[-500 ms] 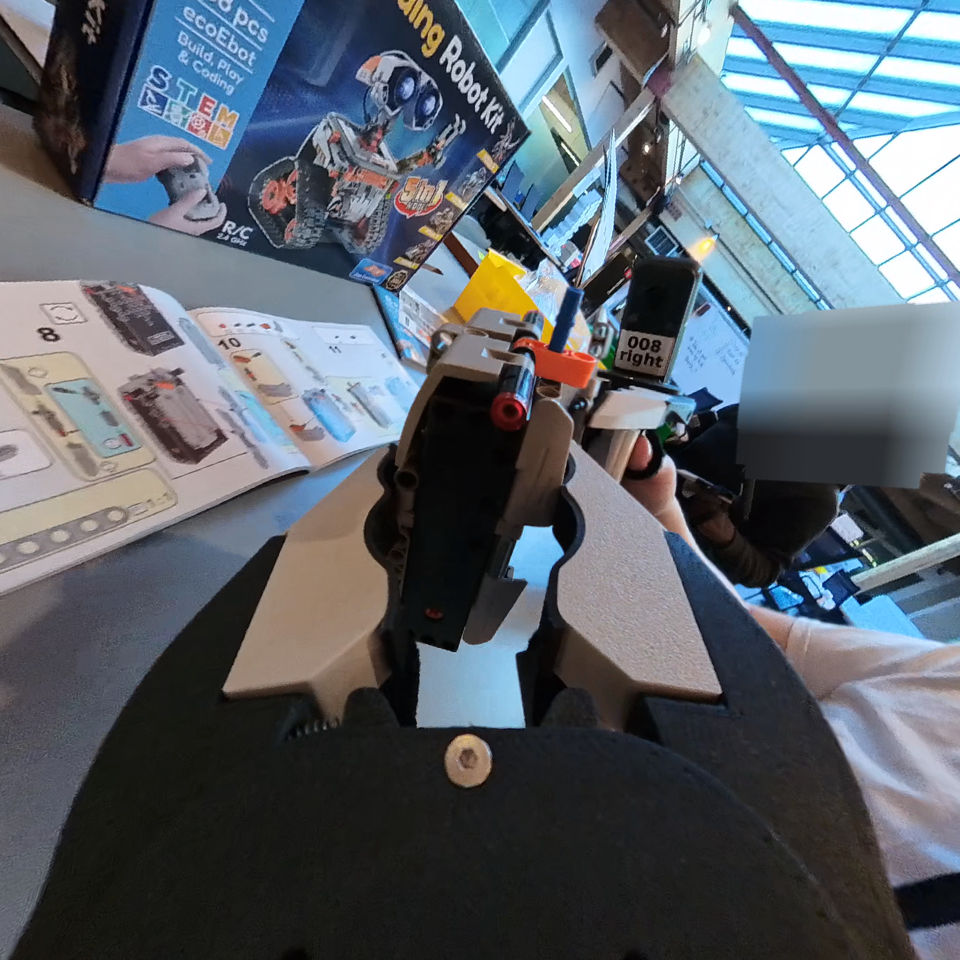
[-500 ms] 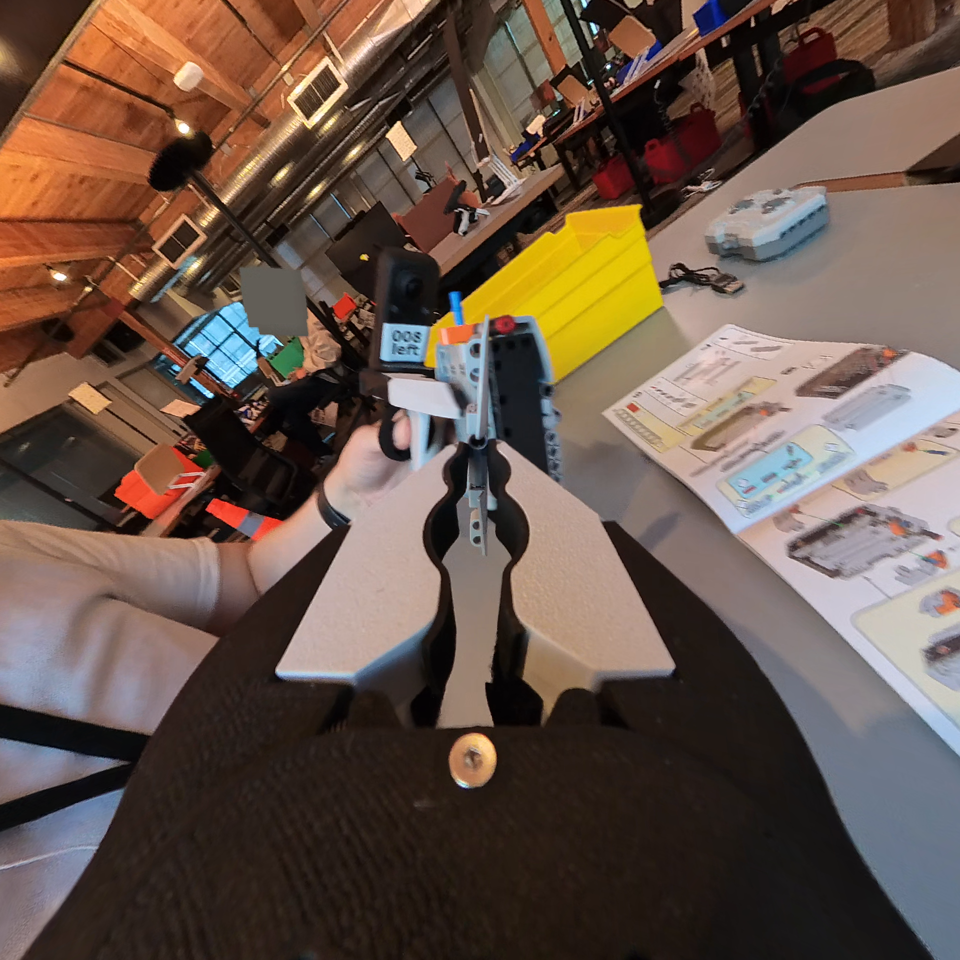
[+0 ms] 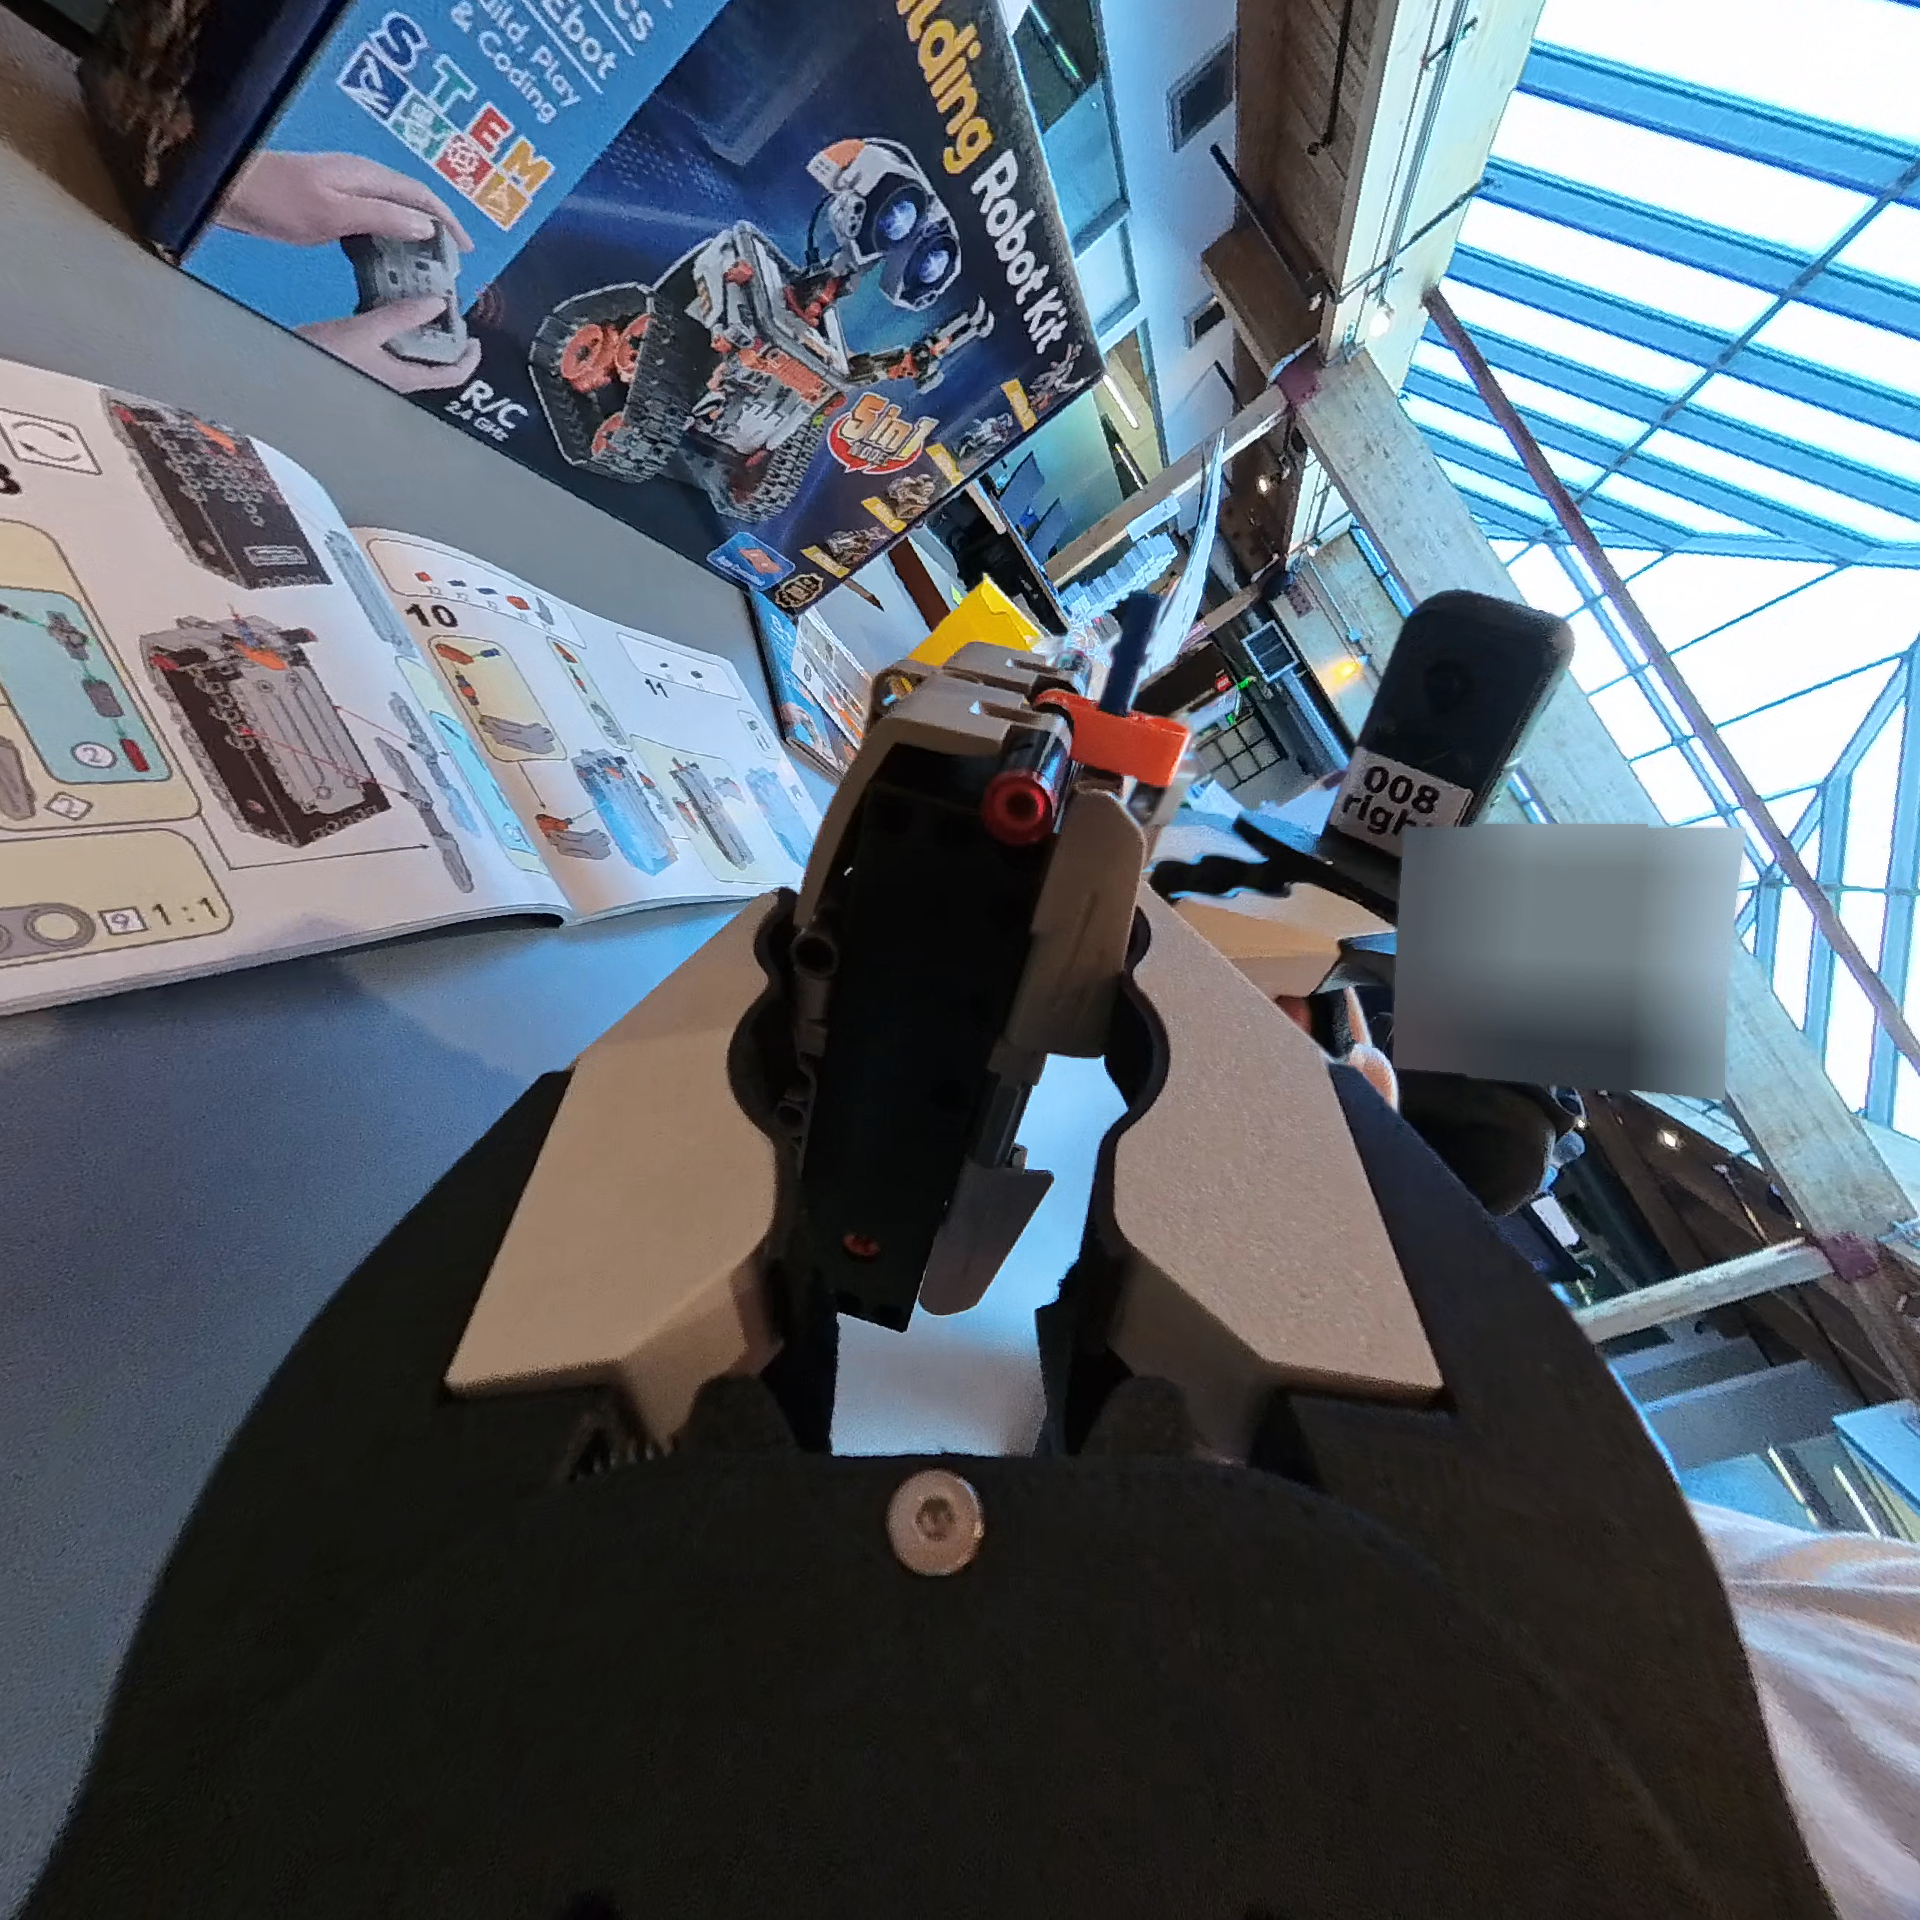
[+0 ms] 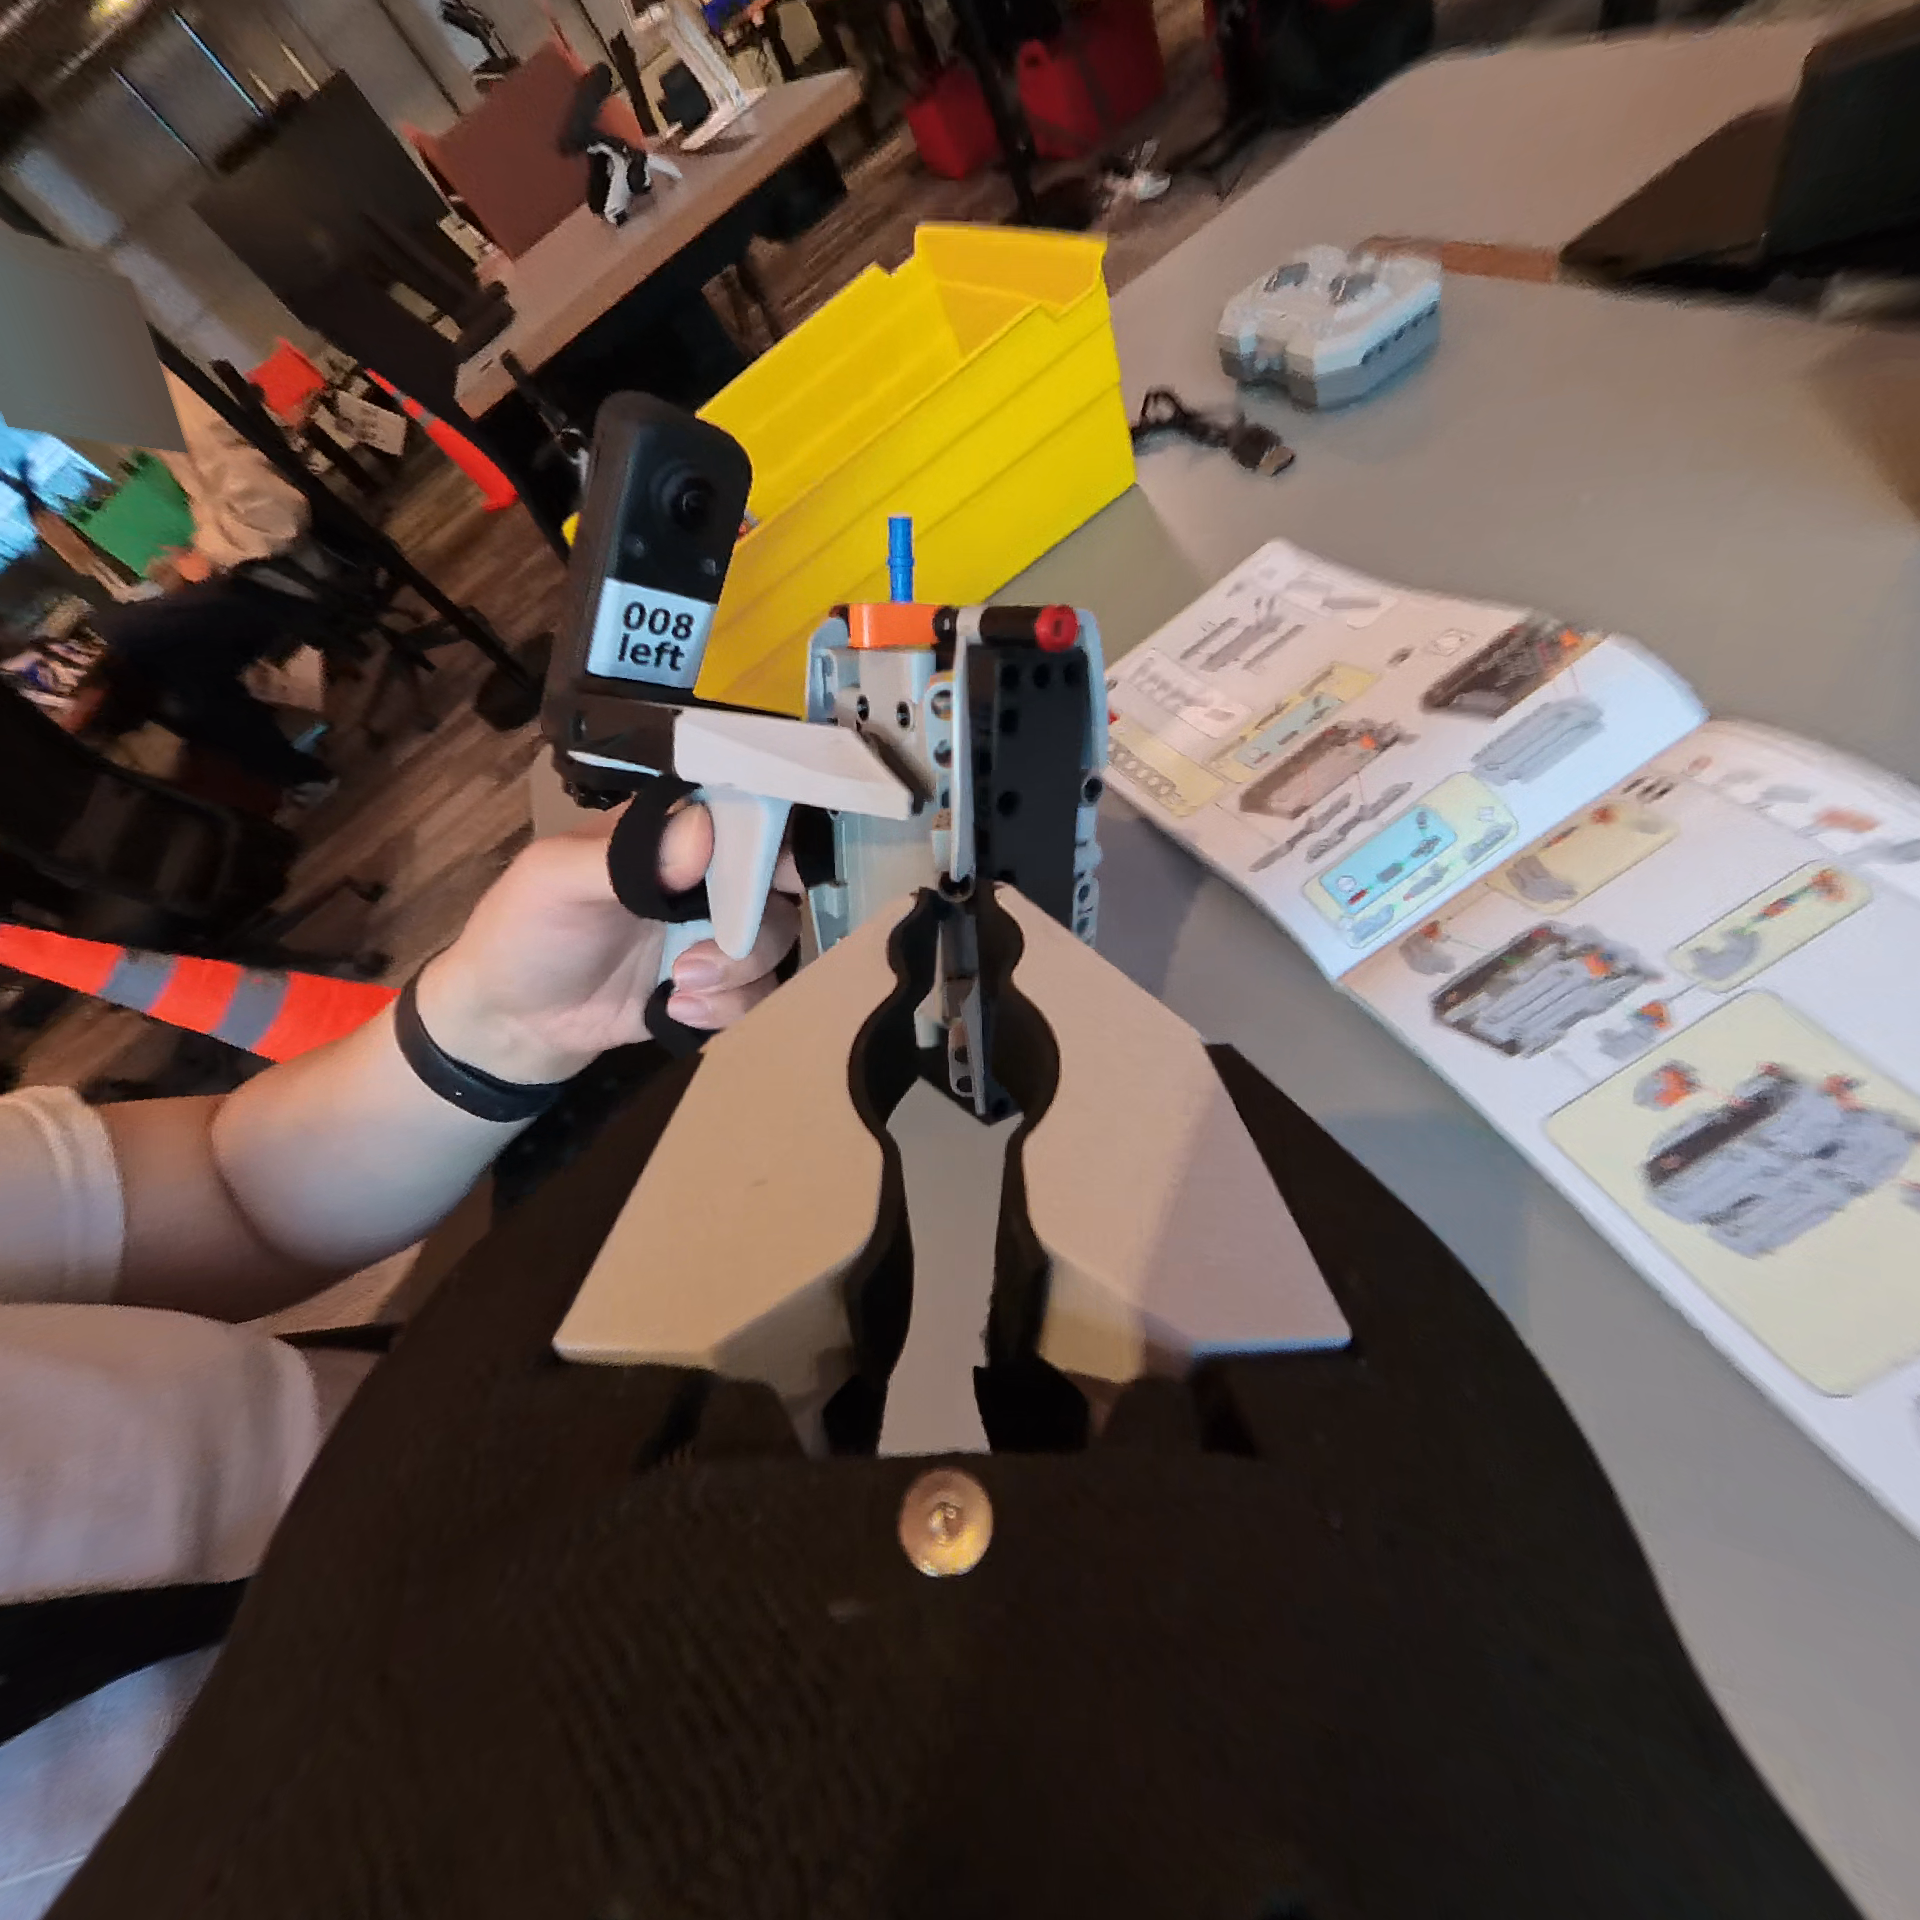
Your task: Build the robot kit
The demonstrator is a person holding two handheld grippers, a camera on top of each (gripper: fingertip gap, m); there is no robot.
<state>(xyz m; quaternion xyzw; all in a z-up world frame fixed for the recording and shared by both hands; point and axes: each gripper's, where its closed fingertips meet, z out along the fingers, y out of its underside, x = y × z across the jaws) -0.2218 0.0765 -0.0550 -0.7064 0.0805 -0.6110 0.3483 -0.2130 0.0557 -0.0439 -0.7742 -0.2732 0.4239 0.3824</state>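
My left gripper [image 3: 961,920] is shut on a black and grey brick assembly [image 3: 904,1039] and holds it above the grey table [image 3: 260,1195]. The assembly carries a red pin [image 3: 1013,805], an orange piece [image 3: 1127,740] and a blue axle [image 3: 1135,639] at its top. In the right wrist view the assembly [image 4: 1029,769] stands upright. My right gripper [image 4: 961,899] is shut on a thin grey beam [image 4: 961,1003] hanging from its lower edge. The left gripper [image 4: 831,764] clamps the assembly from the left side, held by a hand [image 4: 561,956].
An open instruction booklet [image 4: 1558,904] lies on the table to the right; it also shows in the left wrist view [image 3: 312,727]. A yellow bin [image 4: 935,416], a grey controller [image 4: 1335,322] and a black cable [image 4: 1216,436] sit beyond. A kit box [image 3: 675,260] stands behind the booklet. My left and right fingertips are right by each other.
Both grippers keep their hold on the assembly. The right wrist view has tipped downward and is blurred by motion; the left wrist view has rolled slightly.
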